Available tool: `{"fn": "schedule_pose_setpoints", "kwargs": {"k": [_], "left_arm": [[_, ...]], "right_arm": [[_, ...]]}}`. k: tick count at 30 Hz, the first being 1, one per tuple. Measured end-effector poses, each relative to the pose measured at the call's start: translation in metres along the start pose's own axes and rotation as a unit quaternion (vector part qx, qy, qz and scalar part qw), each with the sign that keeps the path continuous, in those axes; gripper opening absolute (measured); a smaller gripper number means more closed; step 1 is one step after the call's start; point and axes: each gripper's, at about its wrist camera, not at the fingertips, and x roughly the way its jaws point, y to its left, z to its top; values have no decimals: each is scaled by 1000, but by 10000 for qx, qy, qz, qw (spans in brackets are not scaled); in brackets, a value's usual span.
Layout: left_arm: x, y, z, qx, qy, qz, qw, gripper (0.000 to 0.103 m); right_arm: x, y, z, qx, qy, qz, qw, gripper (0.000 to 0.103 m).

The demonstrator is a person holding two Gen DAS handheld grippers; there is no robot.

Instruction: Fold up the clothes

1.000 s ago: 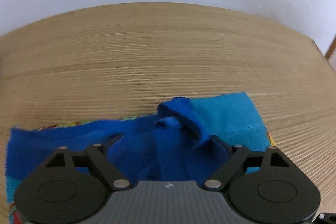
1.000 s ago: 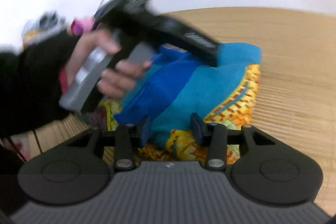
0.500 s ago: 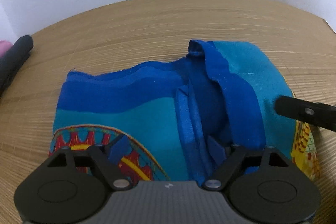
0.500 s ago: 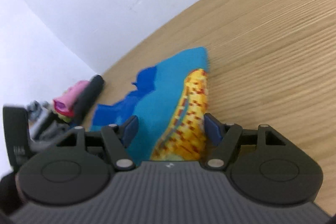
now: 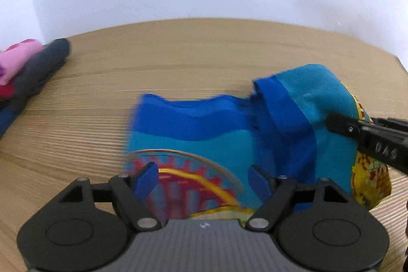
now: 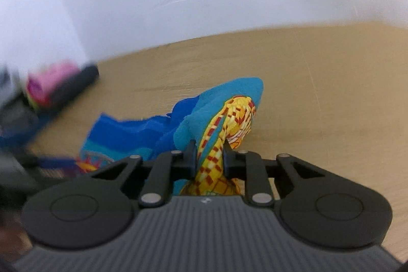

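We are mid-fold: our right gripper is closing on the shirt's yellow edge, our left gripper gapes empty, and next should grasp the near hem.

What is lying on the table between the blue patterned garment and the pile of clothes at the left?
Nothing: in the left wrist view only bare wooden table lies between the blue patterned garment and the pile of clothes.

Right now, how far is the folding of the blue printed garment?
Done: a folded pile sits at the table's left edge. In hand: the right gripper is closing on the garment's yellow edge; the left gripper hangs open above it. Left: it is still rumpled.
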Motion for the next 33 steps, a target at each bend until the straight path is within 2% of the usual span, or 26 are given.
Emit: {"fn": "schedule_pose_setpoints", "kwargs": {"k": [4,7,10,13,16,18,20,22,23,25,28,30,33], "left_arm": [[-16,54,-10,-15,-173,24,9998,80],[-20,98,-16,1,-185,18,9998,80],[-23,141,-20,-26,-167,-62,9998,80],[-26,181,-25,-24,-131,-103,9999,80],[-27,207,-26,-59,-16,-150,9999,80],[-23,217,-25,-77,8,-330,9994,80],[-18,218,-19,-22,-40,-610,9981,80],[-14,212,-8,82,-148,-993,9949,80],[-11,206,-1,135,-192,-1219,9923,80],[-4,190,14,217,-200,-1749,9841,81],[9,156,30,476,-86,-2257,9730,81],[21,137,37,648,32,-2270,9717,81],[34,126,49,660,145,-2208,9730,81]], "right_arm": [[-2,69,9,-1151,-20,-519,9920,22],[7,121,10,-1559,108,-676,9854,21],[31,178,5,-1809,445,-776,9794,21],[58,220,-9,-1878,610,-591,9785,28],[64,245,-11,-1689,702,-91,9831,27],[48,248,-7,-1581,480,138,9862,28],[25,240,-2,-1537,114,4,9880,32],[1,220,-1,-1360,-124,-394,9899,54],[-8,206,-3,-1201,-151,-664,9904,59],[-20,178,-11,-786,-28,-1148,9903,65],[-31,148,-28,-67,177,-1550,9877,65],[-40,144,-40,102,96,-1517,9883,65],[-44,158,-55,-222,193,-980,9947,64]]}}
